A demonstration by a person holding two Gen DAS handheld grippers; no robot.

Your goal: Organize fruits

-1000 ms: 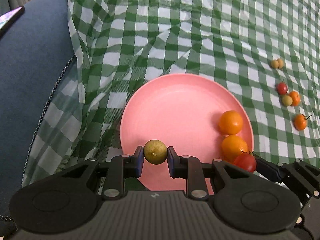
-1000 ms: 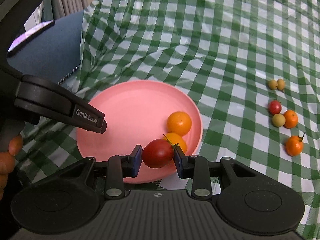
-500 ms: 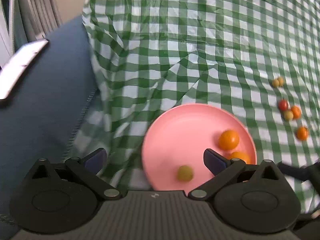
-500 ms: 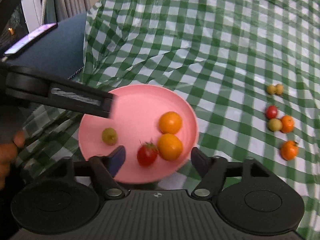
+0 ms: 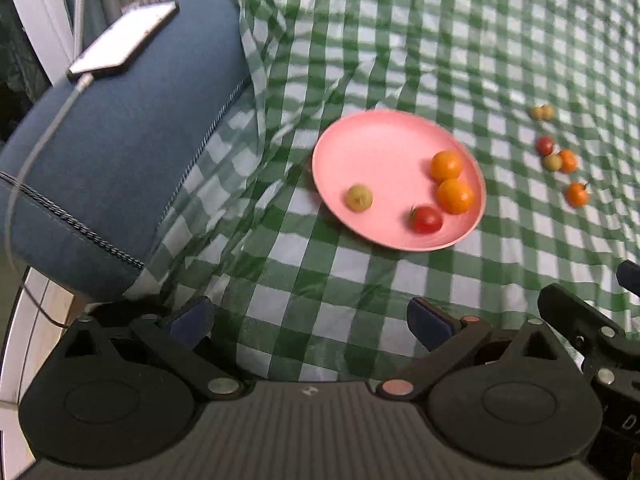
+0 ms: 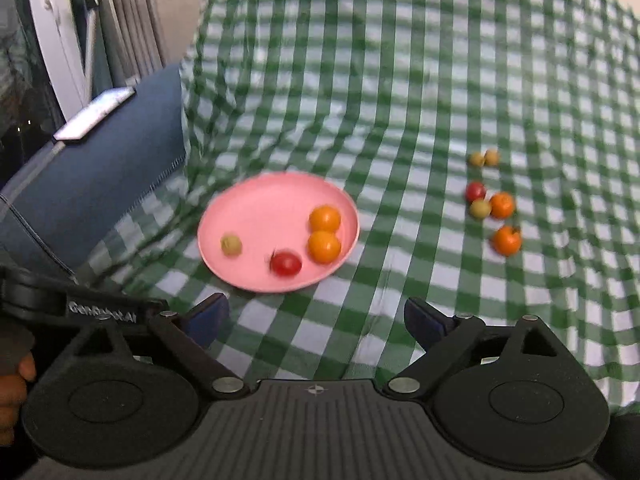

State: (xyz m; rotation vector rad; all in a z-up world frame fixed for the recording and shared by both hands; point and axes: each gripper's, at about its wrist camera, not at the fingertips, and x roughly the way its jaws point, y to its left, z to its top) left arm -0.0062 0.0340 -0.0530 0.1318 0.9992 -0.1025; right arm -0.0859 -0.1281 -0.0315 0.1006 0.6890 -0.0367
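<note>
A pink plate lies on the green checked cloth. On it are a yellow-green fruit, a red tomato and two oranges. Several small fruits lie loose on the cloth to the right of the plate. My left gripper is open and empty, held back from the plate's near edge. My right gripper is open and empty, also short of the plate.
A blue cushion sits left of the plate with a phone and its cable on top. The cloth is wrinkled behind the plate. The left gripper's body shows at the left of the right wrist view.
Both grippers opened, leaving the yellow-green fruit and the red tomato on the plate. Both then pulled back and up, away from the plate.
</note>
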